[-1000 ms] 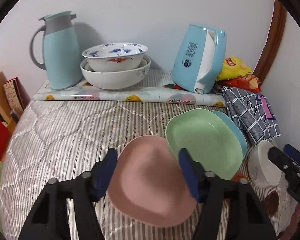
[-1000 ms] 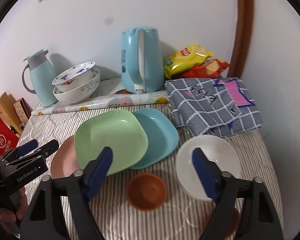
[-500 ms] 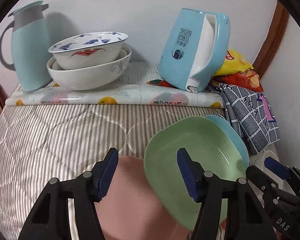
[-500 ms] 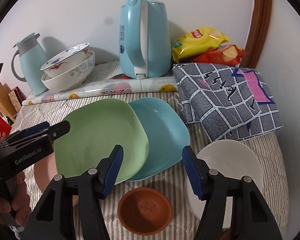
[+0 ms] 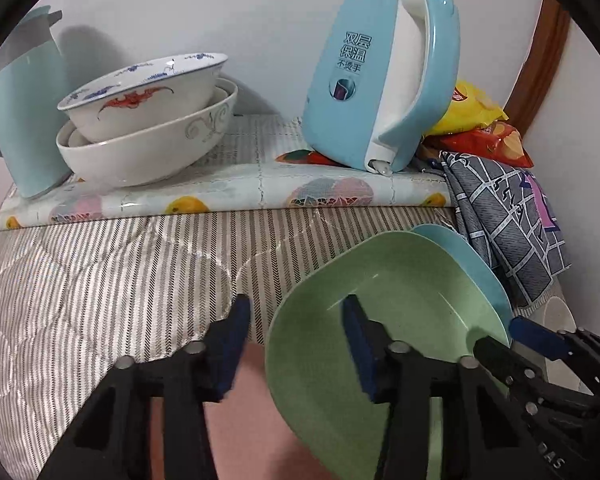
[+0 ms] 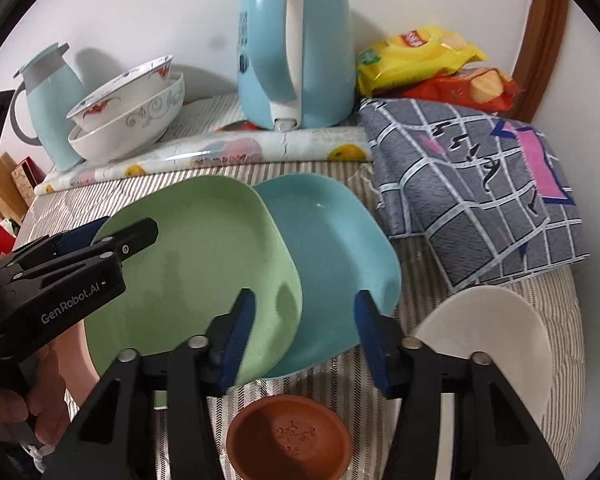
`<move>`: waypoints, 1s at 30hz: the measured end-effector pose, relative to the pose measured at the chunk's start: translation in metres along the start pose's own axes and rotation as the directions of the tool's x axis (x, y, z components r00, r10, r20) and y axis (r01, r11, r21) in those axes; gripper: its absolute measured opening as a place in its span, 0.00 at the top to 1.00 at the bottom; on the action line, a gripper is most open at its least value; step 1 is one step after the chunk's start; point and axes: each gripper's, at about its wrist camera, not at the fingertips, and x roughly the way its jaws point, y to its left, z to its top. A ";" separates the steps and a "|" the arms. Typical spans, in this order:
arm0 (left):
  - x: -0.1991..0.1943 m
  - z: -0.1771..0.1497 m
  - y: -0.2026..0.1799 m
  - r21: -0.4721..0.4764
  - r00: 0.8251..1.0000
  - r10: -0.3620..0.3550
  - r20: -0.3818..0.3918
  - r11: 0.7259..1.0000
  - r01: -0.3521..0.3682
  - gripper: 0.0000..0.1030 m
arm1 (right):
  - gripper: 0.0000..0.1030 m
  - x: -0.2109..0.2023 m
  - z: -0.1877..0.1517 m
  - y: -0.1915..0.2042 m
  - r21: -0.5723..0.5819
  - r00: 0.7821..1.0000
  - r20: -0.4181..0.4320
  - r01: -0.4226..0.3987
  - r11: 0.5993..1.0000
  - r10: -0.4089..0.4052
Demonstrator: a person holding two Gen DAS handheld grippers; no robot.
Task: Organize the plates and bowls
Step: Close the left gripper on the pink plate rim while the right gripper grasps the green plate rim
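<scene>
Two bowls [image 6: 128, 120] sit nested at ten o'clock, while green plate [image 6: 188, 272], blue plate [image 6: 332, 264] and small dishes remain unsorted; both the left gripper [image 5: 296, 344] and the right gripper [image 6: 304, 336] hang spread, empty.

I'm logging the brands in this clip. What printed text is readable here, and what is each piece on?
"双层保温 不烫手": side of the light blue electric kettle.
"GenRobot.AI": body of the black left gripper.
"DAS", partly cut off: black right gripper.
Yellow snack bag: red logo too blurred to read.
Grey checked cloth: dark marks unreadable.
</scene>
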 end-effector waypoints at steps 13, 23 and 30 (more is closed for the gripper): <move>-0.021 -0.005 0.001 0.014 0.999 -0.035 0.036 0.999 0.035 0.90 | 0.94 -0.012 -0.002 0.004 -0.007 0.998 0.054 0.030 1.000 -0.030; -0.036 -0.017 0.005 0.001 0.999 -0.034 0.034 0.999 0.034 0.92 | 0.98 -0.036 -0.012 0.014 -0.011 0.996 0.091 -0.005 1.000 0.006; -0.040 -0.026 0.022 -0.045 1.000 -0.005 0.020 0.999 0.006 0.92 | 0.66 -0.033 -0.014 0.001 -0.006 0.997 0.083 0.000 1.000 0.000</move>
